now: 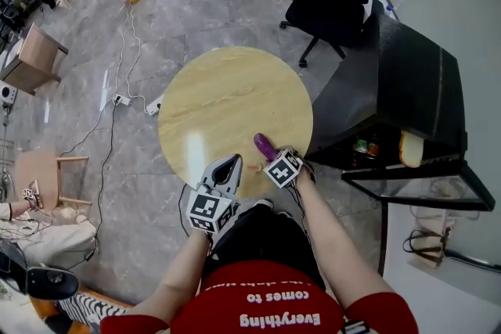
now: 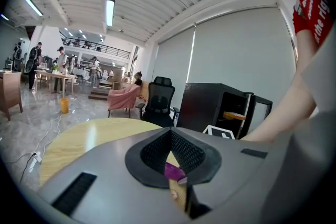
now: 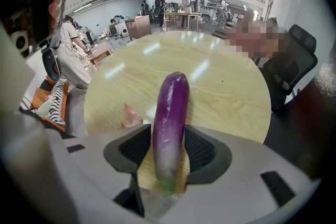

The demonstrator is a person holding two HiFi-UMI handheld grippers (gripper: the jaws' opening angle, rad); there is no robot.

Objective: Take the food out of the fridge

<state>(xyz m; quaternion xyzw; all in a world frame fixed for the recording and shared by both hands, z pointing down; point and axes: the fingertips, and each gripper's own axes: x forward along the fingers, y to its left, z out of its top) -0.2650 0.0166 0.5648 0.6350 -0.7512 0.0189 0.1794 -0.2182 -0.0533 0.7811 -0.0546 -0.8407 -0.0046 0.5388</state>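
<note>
Setting-down step: the right gripper point(image 1: 274, 159) has its fingers clasped on the glossy purple aubergine point(image 3: 170, 113), low over the near edge of the round pale-wood worktop point(image 1: 227, 90). The left gripper point(image 1: 228, 167) is pinched together and empty. Next, lay the aubergine flat, release it, and reach into the open black fridge point(image 1: 407, 82).

**A:** We're seeing a glossy purple eggplant point(image 3: 169, 123), paling to green at its tip.
**B:** And we've got the table point(image 1: 227, 94) in pale yellow wood grain.
**A:** The right gripper point(image 3: 168, 152) and left gripper point(image 2: 171, 155) are both grey, with black mesh pads point(image 3: 202, 149) (marker cubes point(image 1: 283, 168) in black-and-white squares).
**B:** Black fridge point(image 1: 407, 74), red shirt point(image 1: 235, 278), white lettering.
</note>
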